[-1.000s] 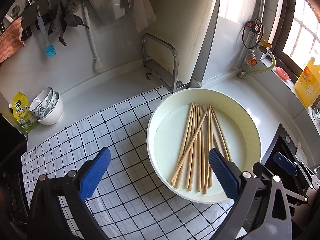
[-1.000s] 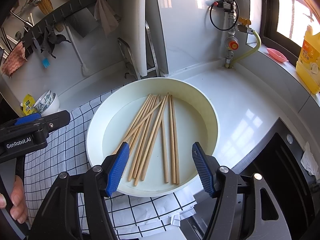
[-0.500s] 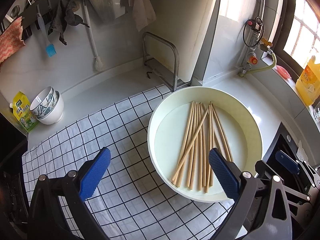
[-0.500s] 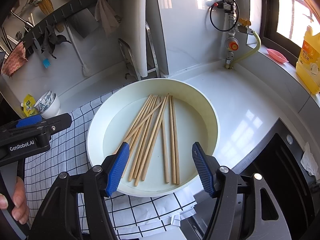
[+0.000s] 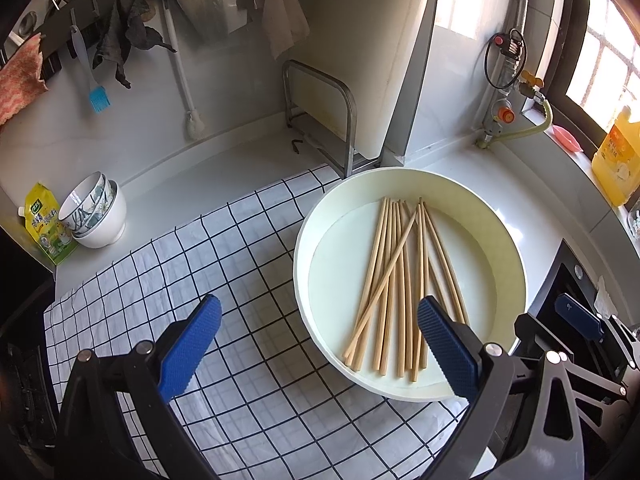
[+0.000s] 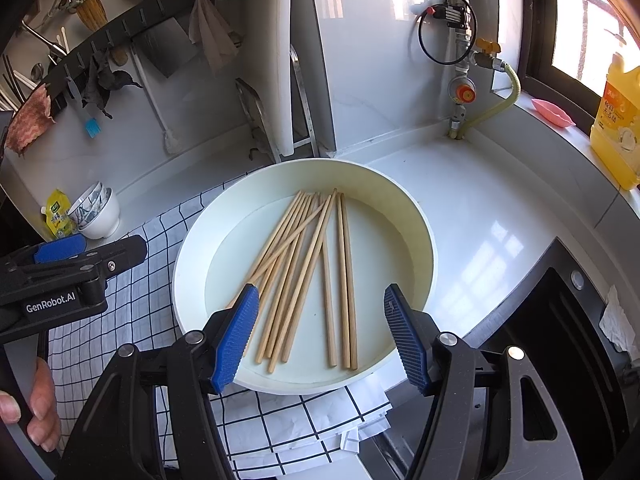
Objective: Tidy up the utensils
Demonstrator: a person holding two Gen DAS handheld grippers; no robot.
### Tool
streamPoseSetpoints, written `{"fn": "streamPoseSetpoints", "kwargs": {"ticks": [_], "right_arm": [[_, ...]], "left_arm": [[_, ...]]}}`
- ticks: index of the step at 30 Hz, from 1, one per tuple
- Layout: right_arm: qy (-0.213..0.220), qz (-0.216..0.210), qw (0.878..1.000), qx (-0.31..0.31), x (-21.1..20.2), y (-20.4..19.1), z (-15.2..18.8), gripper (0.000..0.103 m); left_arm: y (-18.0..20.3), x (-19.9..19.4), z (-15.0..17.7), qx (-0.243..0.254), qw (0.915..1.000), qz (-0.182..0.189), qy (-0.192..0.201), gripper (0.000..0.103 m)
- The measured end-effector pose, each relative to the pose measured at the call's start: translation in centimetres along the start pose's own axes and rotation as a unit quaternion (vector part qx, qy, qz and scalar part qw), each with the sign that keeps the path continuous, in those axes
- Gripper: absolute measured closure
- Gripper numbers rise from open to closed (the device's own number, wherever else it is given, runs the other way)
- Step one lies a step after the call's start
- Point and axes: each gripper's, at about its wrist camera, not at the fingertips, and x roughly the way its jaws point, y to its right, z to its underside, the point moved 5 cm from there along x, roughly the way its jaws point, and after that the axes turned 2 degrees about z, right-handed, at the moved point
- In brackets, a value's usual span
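Observation:
Several wooden chopsticks (image 5: 396, 280) (image 6: 308, 272) lie loose in a round cream tray (image 5: 508, 240) (image 6: 420, 232), one slanted across the rest. My left gripper (image 5: 318, 334) hangs open above the tray's left rim and the checked cloth, nothing between its blue pads. Over the tray's near edge my right gripper (image 6: 320, 330) stands open, above the chopstick ends and holding nothing. The left gripper's body (image 6: 72, 272) shows at the left of the right wrist view, held by a hand (image 6: 32, 408).
A white checked cloth (image 5: 168, 264) lies under the tray. Stacked bowls (image 5: 96, 212) and a yellow packet (image 5: 48, 224) stand at the far left. A metal rack (image 5: 320, 112) holds a cutting board (image 5: 360, 52) behind. A black hob (image 6: 552, 344) lies at right, a yellow bottle (image 6: 618, 120) on the sill.

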Motion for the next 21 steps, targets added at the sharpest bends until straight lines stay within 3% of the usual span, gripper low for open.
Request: {"fn": "streamPoseSetpoints", "kwargs": {"ticks": [21], "right_arm": [[0.001,0.000,1.000,0.000,-0.03,0.15,-0.06,0.041]], "left_arm": [[0.04,0.06,-0.01,0.000,1.0000,-0.001,-0.001,0.006]]}}
